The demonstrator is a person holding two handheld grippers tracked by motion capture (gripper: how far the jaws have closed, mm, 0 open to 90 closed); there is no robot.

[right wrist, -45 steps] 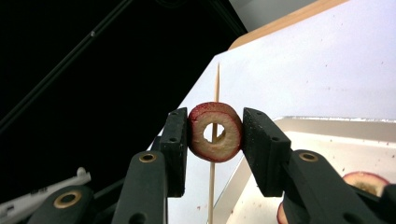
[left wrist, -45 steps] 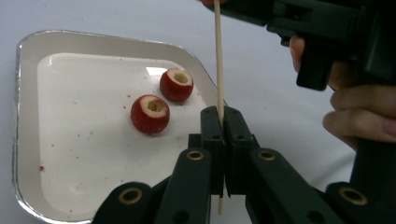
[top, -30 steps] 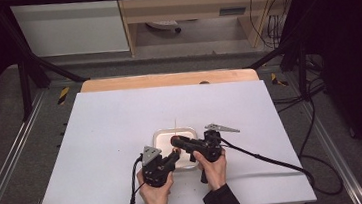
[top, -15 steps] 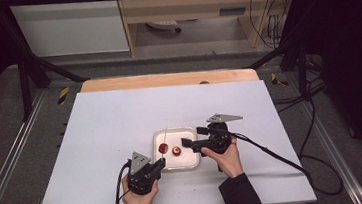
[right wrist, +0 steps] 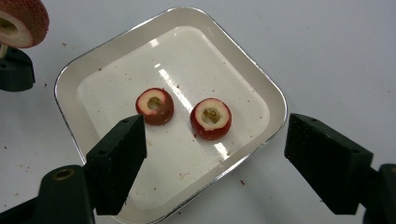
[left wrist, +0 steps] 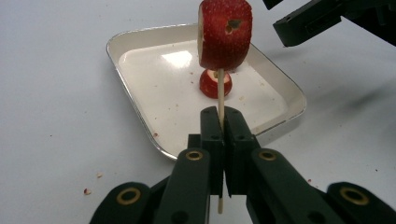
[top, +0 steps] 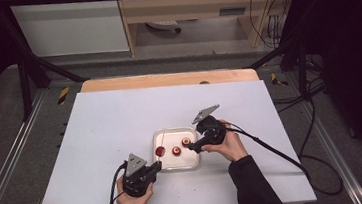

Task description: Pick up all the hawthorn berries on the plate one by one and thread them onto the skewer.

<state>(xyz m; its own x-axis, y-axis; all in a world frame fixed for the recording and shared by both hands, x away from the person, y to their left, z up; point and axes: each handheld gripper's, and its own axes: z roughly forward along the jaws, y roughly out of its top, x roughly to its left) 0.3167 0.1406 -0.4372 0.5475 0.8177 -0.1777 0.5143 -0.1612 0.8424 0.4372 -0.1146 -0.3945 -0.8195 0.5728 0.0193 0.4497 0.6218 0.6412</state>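
Observation:
My left gripper is shut on a thin wooden skewer that stands upright with a red strawberry slice threaded on its top. In the high view this left gripper sits at the near left corner of the white tray. Two more cored strawberry slices lie in the tray. My right gripper hovers over the tray's right side. Its jaws have just been closing a little but stand wide apart, gripping nothing.
The tray rests near the front middle of a white table top. A wooden strip runs along the far edge. Red crumbs dot the surface near the tray. Cables trail off to the right.
The two grippers, close together at the tray's front a second ago, have parted. The left drew back to the near left with the skewer, and the right moved right and opened.

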